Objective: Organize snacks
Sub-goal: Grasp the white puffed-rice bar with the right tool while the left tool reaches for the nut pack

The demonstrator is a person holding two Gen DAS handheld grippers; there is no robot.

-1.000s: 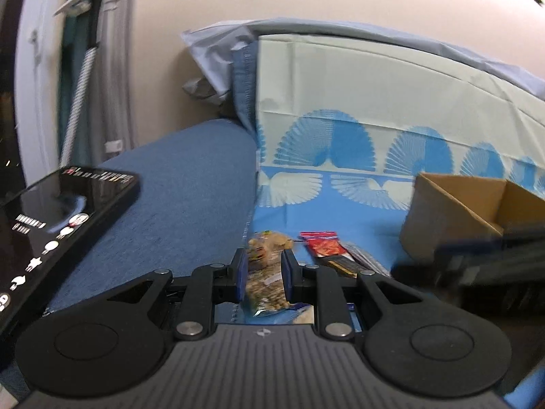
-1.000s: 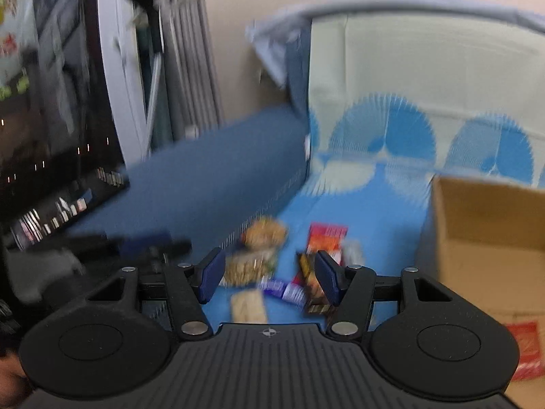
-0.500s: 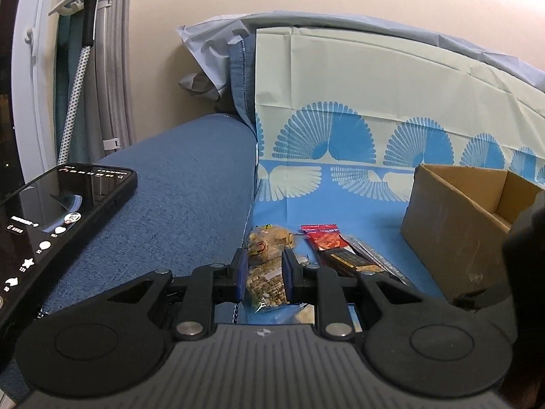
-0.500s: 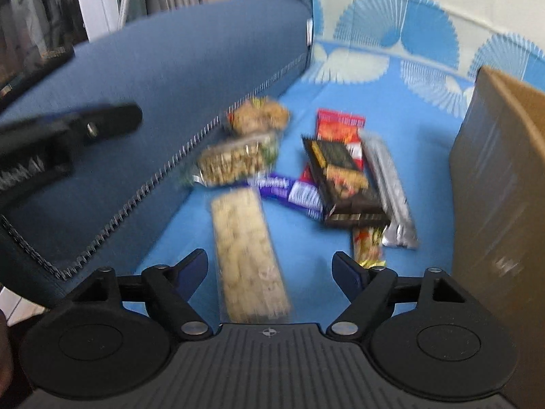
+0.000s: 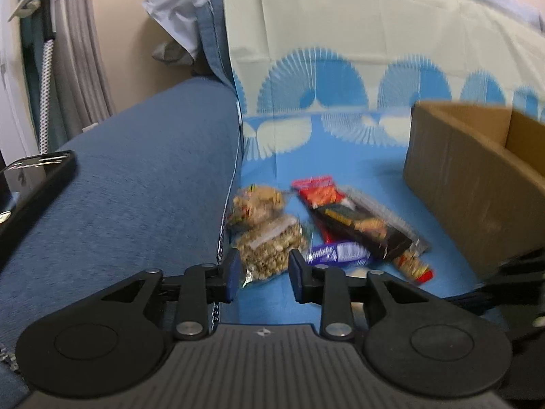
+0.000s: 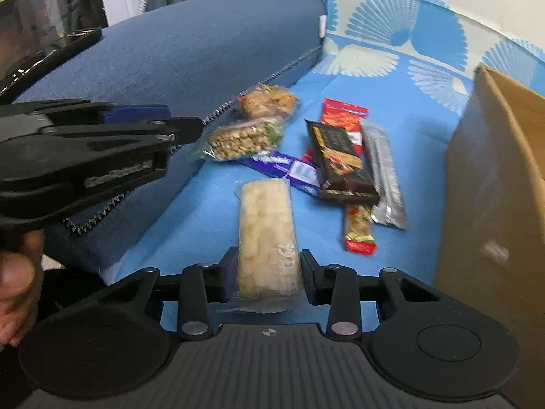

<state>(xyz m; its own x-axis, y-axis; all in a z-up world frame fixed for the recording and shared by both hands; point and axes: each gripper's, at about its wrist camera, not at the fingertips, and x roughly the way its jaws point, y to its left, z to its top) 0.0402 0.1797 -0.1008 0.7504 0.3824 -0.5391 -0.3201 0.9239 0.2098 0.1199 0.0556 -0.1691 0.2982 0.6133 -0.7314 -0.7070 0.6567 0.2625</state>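
Straddling pale cracker pack [image 6: 266,235], right claw [image 6: 266,274] parted; left claw [image 5: 260,274] parted, empty.

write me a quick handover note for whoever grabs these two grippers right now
Left gripper: open, empty, aimed at the nut bag.
Right gripper: fingers either side of the pale cracker pack; whether they have clamped it is unclear.
Snacks: still piled on the blue patterned cloth beside the sofa arm: nut bag, purple bar, dark bar, silver bar, red packs.
Done: cannot tell; the cardboard box interior is hidden.
Left: move the pile, probably into the box.
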